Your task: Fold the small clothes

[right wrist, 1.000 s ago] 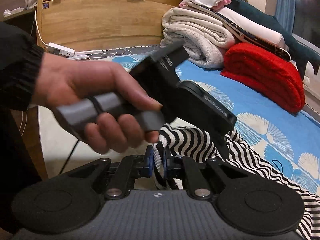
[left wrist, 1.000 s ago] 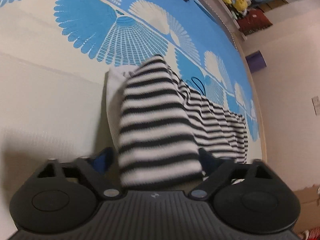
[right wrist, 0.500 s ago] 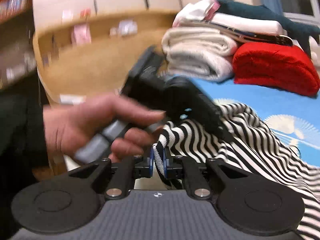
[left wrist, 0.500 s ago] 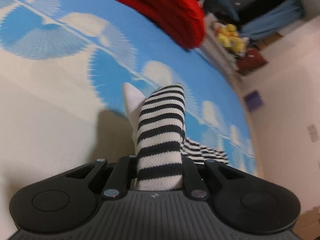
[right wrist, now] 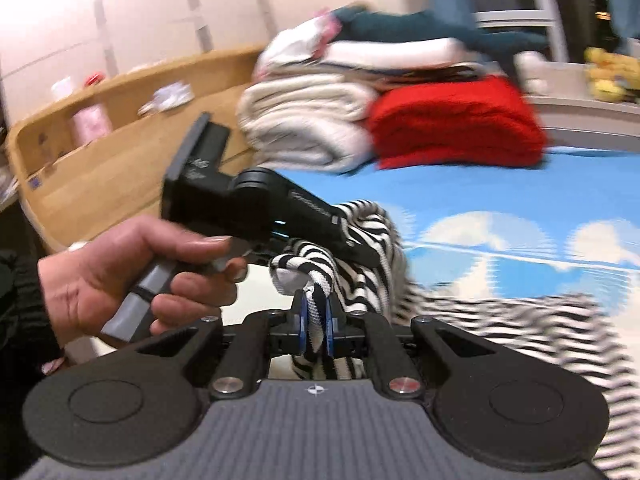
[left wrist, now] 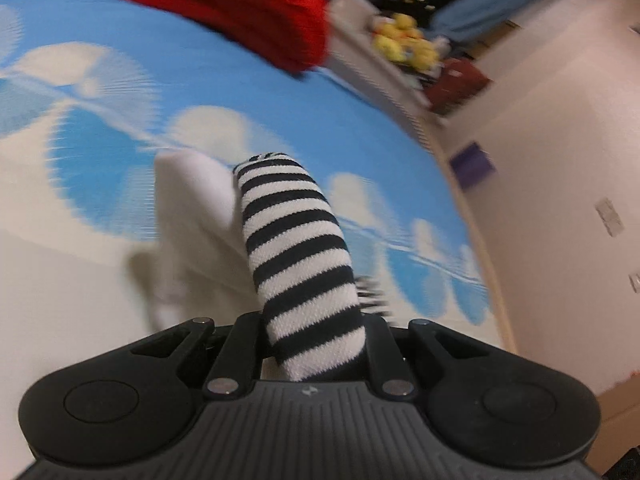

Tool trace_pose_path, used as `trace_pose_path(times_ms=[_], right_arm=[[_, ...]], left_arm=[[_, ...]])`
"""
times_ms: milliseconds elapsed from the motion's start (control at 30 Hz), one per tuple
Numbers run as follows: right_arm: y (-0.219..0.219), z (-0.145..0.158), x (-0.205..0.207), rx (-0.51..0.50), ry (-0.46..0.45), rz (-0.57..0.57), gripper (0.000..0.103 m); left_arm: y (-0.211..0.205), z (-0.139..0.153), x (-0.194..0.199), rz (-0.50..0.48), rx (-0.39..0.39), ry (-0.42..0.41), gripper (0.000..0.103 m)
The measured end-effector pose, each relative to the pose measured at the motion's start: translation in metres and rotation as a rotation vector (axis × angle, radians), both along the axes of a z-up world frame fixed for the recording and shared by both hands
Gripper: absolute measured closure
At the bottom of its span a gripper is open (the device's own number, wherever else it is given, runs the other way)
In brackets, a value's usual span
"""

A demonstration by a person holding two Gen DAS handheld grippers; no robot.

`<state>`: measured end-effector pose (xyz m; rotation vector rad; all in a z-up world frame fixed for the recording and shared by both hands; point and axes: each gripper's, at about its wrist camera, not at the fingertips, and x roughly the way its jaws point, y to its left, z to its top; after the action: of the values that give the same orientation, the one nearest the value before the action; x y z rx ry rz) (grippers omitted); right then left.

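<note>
A black-and-white striped garment (left wrist: pixel 296 252) with a white inner part (left wrist: pixel 192 216) hangs over the bed. My left gripper (left wrist: pixel 316 344) is shut on a thick fold of it and holds it above the blue and white bedspread (left wrist: pixel 100 120). In the right wrist view the same striped garment (right wrist: pixel 360 248) trails to the right over the bedspread (right wrist: pixel 500 216). My right gripper (right wrist: pixel 315 320) is shut on a narrow edge of it. The left gripper (right wrist: pixel 352 248) shows there too, held by a hand (right wrist: pixel 132 276) just ahead and clamped on the cloth.
A red folded blanket (right wrist: pixel 456 124) and a stack of white folded towels (right wrist: pixel 304 124) lie at the head of the bed, with a wooden headboard (right wrist: pixel 120 160) on the left. In the left wrist view the bed's edge (left wrist: pixel 468 208), a wall and yellow plush toys (left wrist: pixel 404 44) are on the right.
My left gripper closed on the striped fold and both grippers lifted the garment off the bed. Both views have swung upward toward the head of the bed.
</note>
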<state>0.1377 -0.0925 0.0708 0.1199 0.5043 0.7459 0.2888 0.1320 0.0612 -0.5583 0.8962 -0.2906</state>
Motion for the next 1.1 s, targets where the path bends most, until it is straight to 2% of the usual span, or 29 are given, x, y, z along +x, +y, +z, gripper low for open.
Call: trace_pose_path(times_ms=[67,100,133,200,233,333,400,433,500,533,600,633,667,733,800,900,1000,1067,1100], right_arm=[[-0.039,0.005,-0.002,0.016,-0.008,-0.074,0.095],[-0.064,0.007,-0.005,0.03,-0.014,-0.12,0.095],[-0.085,0.008,-0.008,0.045,-0.014,-0.162,0.095],[-0.131,0.004,-0.011,0.082,0.034,-0.267,0.095],[-0.149,-0.001,-0.01,0.084,0.072,-0.312,0.095],[-0.192,-0.027,0.002,0.001,0.242,-0.451,0.095],[-0.215,-0.057,0.017,-0.006,0.439,-0.493,0.093],[-0.223,-0.069,0.019,-0.021,0.492,-0.536,0.093],[-0.234,-0.076,0.022,-0.051,0.525,-0.599,0.091],[-0.237,-0.072,0.023,-0.03,0.517,-0.603,0.091],[-0.24,-0.057,0.031,0.027,0.481,-0.569,0.079],[-0.242,-0.049,0.037,0.044,0.447,-0.542,0.063],[-0.242,-0.045,0.042,0.045,0.418,-0.526,0.052],[-0.244,-0.045,0.057,0.035,0.393,-0.486,0.051],[-0.238,-0.058,0.079,0.043,0.443,-0.4,0.051],[-0.222,-0.084,0.101,-0.032,0.537,-0.355,0.051],[-0.213,-0.098,0.107,-0.088,0.543,-0.327,0.051],[-0.203,-0.109,0.102,-0.101,0.584,-0.259,0.052],[-0.198,-0.111,0.1,-0.143,0.58,-0.231,0.053]], left_arm=[[-0.051,0.011,0.005,-0.067,0.007,-0.056,0.089],[-0.074,0.016,0.006,-0.105,0.016,-0.09,0.084],[-0.096,0.02,0.005,-0.14,0.024,-0.114,0.069],[-0.126,0.023,0.002,-0.211,0.024,-0.136,0.051],[-0.133,0.024,-0.001,-0.234,0.019,-0.155,0.048],[-0.131,0.03,-0.012,-0.25,0.04,-0.197,0.047],[-0.122,0.031,-0.02,-0.23,0.087,-0.188,0.047],[-0.116,0.033,-0.026,-0.217,0.127,-0.184,0.047],[-0.107,0.037,-0.037,-0.195,0.226,-0.156,0.047],[-0.105,0.038,-0.042,-0.193,0.281,-0.136,0.047],[-0.103,0.041,-0.054,-0.201,0.355,-0.131,0.047],[-0.099,0.039,-0.059,-0.201,0.366,-0.126,0.047],[-0.097,0.034,-0.064,-0.191,0.363,-0.116,0.048],[-0.089,0.015,-0.07,-0.16,0.342,-0.085,0.048],[-0.092,-0.003,-0.072,-0.163,0.396,0.008,0.053],[-0.098,-0.008,-0.071,-0.182,0.466,-0.023,0.053],[-0.099,-0.015,-0.065,-0.19,0.457,-0.006,0.053],[-0.103,-0.018,-0.06,-0.203,0.44,-0.005,0.053],[-0.106,-0.02,-0.059,-0.217,0.436,-0.004,0.053]])
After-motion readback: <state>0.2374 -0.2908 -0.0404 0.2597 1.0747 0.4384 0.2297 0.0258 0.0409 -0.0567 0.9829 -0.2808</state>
